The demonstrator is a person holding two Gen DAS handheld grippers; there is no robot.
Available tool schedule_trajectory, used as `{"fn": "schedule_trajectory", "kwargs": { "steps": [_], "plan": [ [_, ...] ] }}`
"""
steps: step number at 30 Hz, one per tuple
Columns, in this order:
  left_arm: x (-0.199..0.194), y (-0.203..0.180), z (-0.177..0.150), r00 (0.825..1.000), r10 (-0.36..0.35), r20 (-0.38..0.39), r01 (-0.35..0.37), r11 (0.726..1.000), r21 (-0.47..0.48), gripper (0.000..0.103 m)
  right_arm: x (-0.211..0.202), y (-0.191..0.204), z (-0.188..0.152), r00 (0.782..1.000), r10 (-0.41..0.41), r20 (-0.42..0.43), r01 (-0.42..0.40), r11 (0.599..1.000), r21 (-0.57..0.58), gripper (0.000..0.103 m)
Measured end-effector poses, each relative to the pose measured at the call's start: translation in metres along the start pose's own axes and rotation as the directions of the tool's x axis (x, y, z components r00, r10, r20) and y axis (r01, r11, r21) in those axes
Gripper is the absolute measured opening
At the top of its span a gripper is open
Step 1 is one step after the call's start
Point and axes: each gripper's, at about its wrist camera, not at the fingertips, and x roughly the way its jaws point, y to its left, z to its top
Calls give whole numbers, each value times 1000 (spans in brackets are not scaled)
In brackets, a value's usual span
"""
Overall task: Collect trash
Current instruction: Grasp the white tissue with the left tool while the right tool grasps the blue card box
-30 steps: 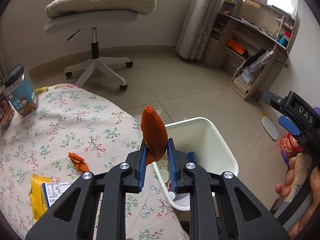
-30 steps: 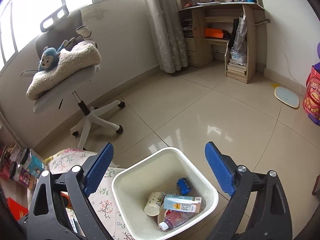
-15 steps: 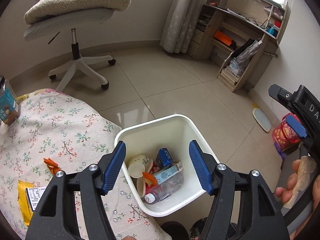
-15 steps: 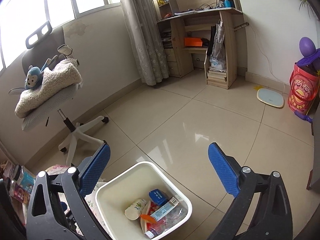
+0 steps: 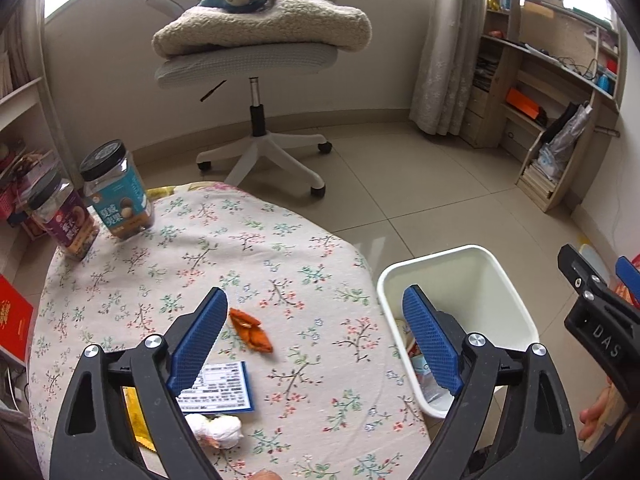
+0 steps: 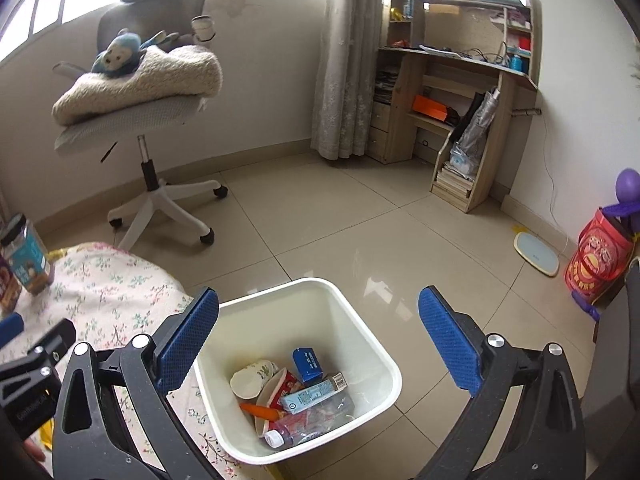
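My left gripper (image 5: 316,340) is open and empty above the floral table (image 5: 240,248). On the table lie a small orange wrapper scrap (image 5: 250,328), a yellow packet with a white label (image 5: 216,388) and a crumpled white tissue (image 5: 218,430). The white trash bin (image 5: 480,260) stands on the floor at the table's right edge. My right gripper (image 6: 320,340) is open and empty above the bin (image 6: 360,332), which holds an orange wrapper (image 6: 260,411), a paper cup (image 6: 250,380), a blue box (image 6: 307,364), a carton and a bottle.
Two snack jars (image 5: 116,192) stand at the table's far left. A red box (image 5: 12,320) lies at its left edge. An office chair (image 5: 260,64) with a blanket and toy monkey stands behind. A desk with shelves (image 6: 460,92) and a red bag (image 6: 600,256) are at the right.
My left gripper opened and dropped the orange wrapper into the bin, then swung left back over the table. My right gripper stayed open above the bin.
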Motion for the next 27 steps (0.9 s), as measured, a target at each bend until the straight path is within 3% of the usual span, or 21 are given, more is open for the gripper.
{"fn": "schedule_trajectory", "kwargs": {
  "steps": [8, 14, 18, 24, 27],
  "plan": [
    [7, 57, -17, 996, 62, -68, -68, 994, -80, 88, -4, 55, -6, 997, 72, -41, -75, 993, -89, 96],
    [24, 103, -28, 979, 94, -180, -122, 981, -153, 88, -2, 90, -12, 987, 130, -96, -142, 982, -128, 96],
    [38, 131, -37, 957, 71, -281, -119, 980, -157, 88, 1, 107, -16, 978, 163, -133, -181, 973, -141, 96],
    [69, 149, -61, 900, -43, -434, -52, 977, -205, 88, 10, 109, -15, 958, 210, -195, -229, 970, -78, 96],
    [73, 141, -59, 887, -61, -458, -6, 990, -144, 88, 13, 105, -13, 955, 215, -204, -233, 970, -66, 96]
  ]
}}
